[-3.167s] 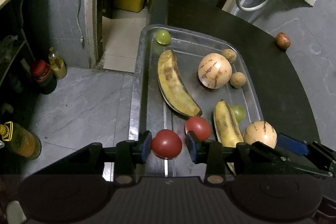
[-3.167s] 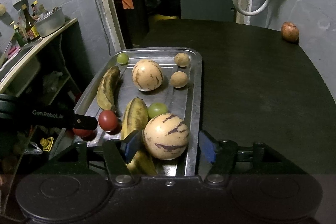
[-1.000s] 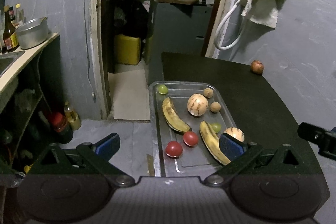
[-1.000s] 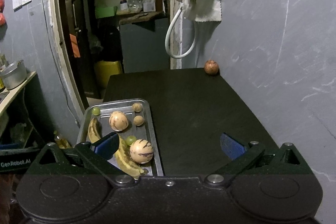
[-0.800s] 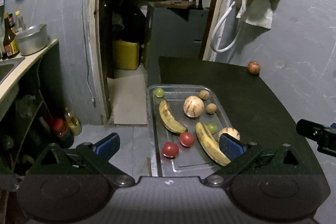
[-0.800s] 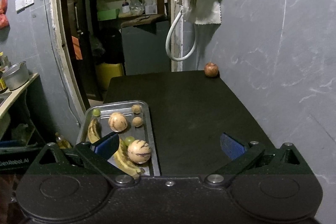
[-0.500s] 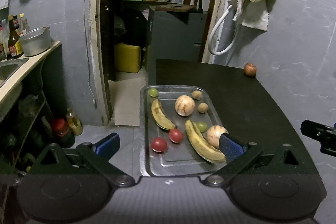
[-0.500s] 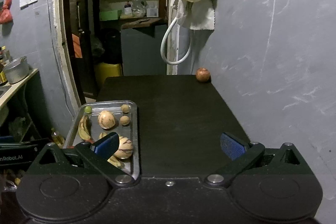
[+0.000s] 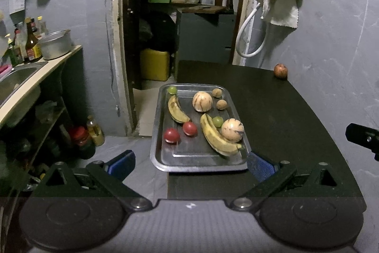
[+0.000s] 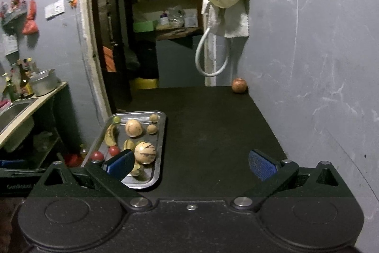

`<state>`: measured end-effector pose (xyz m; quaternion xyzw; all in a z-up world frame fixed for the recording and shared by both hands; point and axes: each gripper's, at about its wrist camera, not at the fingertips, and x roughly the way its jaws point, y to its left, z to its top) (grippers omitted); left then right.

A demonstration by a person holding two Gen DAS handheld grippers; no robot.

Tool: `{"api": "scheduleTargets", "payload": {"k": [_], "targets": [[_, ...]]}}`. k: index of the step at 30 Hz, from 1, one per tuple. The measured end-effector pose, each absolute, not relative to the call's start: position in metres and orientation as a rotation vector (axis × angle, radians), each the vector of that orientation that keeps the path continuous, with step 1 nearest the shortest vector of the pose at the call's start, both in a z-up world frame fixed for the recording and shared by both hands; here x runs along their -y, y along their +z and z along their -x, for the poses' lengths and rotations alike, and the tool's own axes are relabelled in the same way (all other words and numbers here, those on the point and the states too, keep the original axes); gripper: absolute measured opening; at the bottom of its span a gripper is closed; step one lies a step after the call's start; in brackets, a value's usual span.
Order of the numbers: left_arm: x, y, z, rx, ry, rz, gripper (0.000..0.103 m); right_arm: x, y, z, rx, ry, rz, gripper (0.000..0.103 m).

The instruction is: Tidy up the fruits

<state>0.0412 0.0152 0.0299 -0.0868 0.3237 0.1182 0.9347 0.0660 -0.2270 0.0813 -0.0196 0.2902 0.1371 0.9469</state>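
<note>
Both grippers are spread wide and hold nothing. The left gripper (image 9: 190, 163) hangs back from the near end of the metal tray (image 9: 201, 164), above it and touching none of the fruit. The right gripper (image 10: 190, 164) hovers over the bare dark desk (image 10: 213, 134), with the tray off to its left.

The tray sits at the desk's left edge. On it lie two bananas — one (image 9: 176, 109) toward the far left, the other (image 9: 216, 135) nearer, on the right — two pale striped melons (image 9: 202, 101) (image 9: 232, 130), two tomatoes (image 9: 171, 135) (image 9: 190, 129) close together at the near left, two small brown round fruits (image 9: 216, 92) (image 9: 222, 104) at the far right and two green ones (image 9: 172, 89) (image 9: 217, 121).

One reddish fruit (image 9: 280, 70) sits apart — on the desk's far corner, close to the grey wall.
</note>
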Motion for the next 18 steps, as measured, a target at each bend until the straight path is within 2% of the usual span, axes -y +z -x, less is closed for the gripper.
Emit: {"api": "scheduleTargets", "payload": {"k": [12,18], "targets": [[-0.001,0.033,0.001,-0.648,0.3,0.113,0.102,0.242,0.068,-0.031,-0.484,0.381,0.012,0.102],[-0.01,0.028,0.005,-0.626,0.259,0.099,0.102,0.233,0.057,-0.03,-0.495,0.414,0.043,0.102]]}}
